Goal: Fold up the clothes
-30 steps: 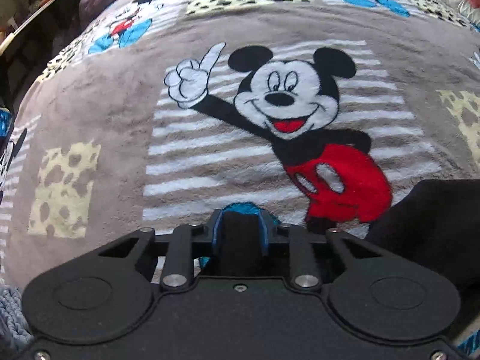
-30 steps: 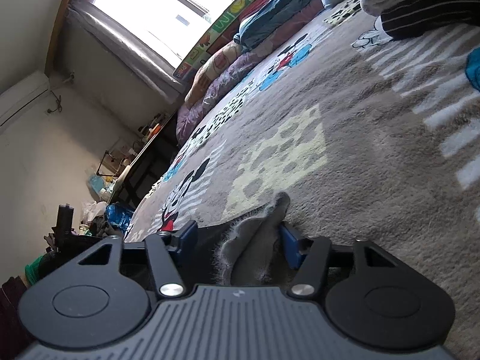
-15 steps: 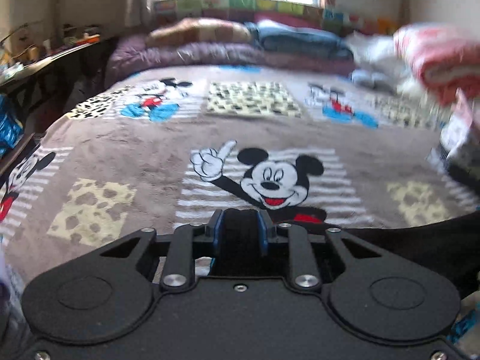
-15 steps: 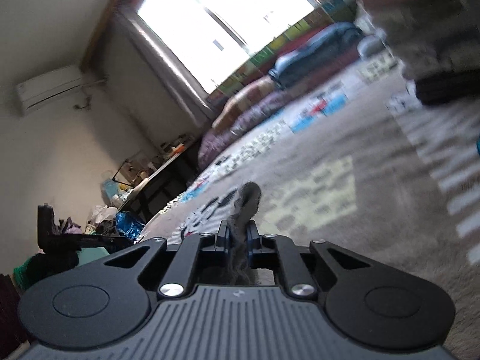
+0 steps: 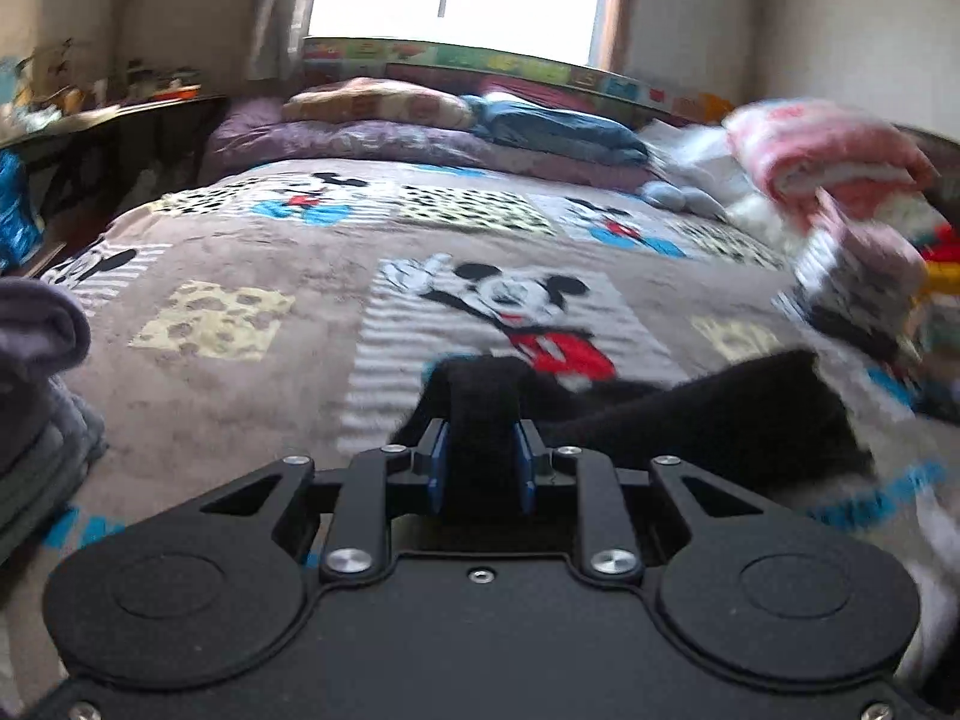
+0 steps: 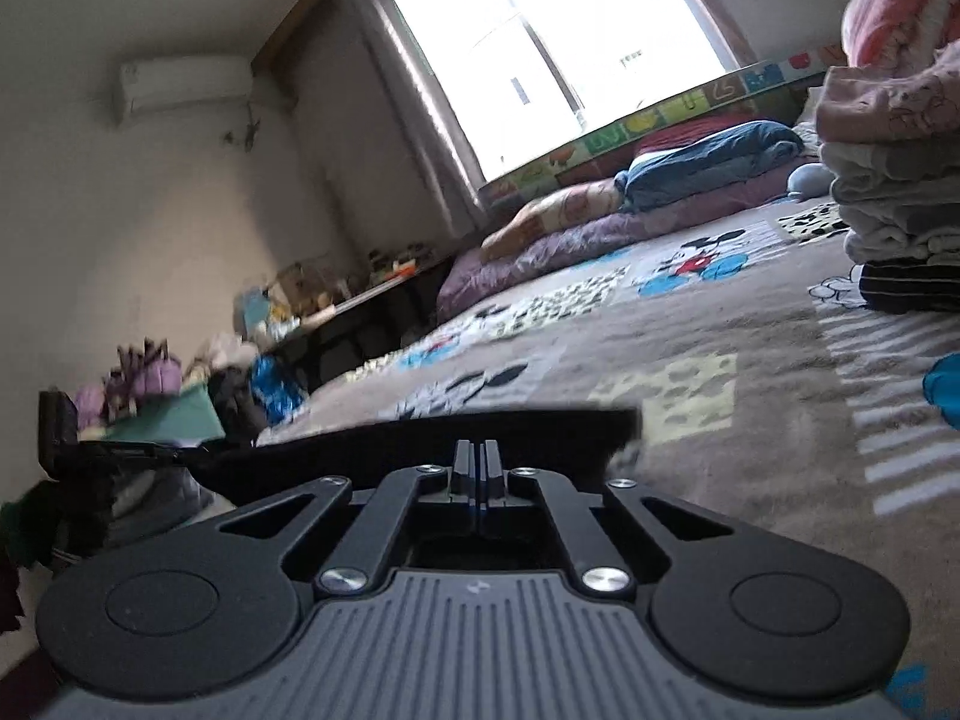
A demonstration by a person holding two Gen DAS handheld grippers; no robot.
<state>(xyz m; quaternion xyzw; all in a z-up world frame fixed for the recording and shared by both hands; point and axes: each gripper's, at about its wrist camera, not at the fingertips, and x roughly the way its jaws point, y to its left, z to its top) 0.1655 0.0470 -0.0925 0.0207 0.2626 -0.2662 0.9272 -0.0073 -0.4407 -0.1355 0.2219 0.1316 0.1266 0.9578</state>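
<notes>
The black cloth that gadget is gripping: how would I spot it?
Find the Mickey Mouse blanket on the bed. The black garment sprawls at its near edge, just below the big red-shorted Mickey, pinched in the left gripper. It is plain black; the folded piles nearby are pink, white and grey.

The left gripper (image 5: 480,456) points toward 12 o'clock, roughly level, its blue-padded fingers (image 5: 440,468) clamped on a thick fold of black garment (image 5: 720,420). The right gripper (image 6: 477,468) is rolled slightly, its jaws pressed fully together at the garment's edge.
</notes>
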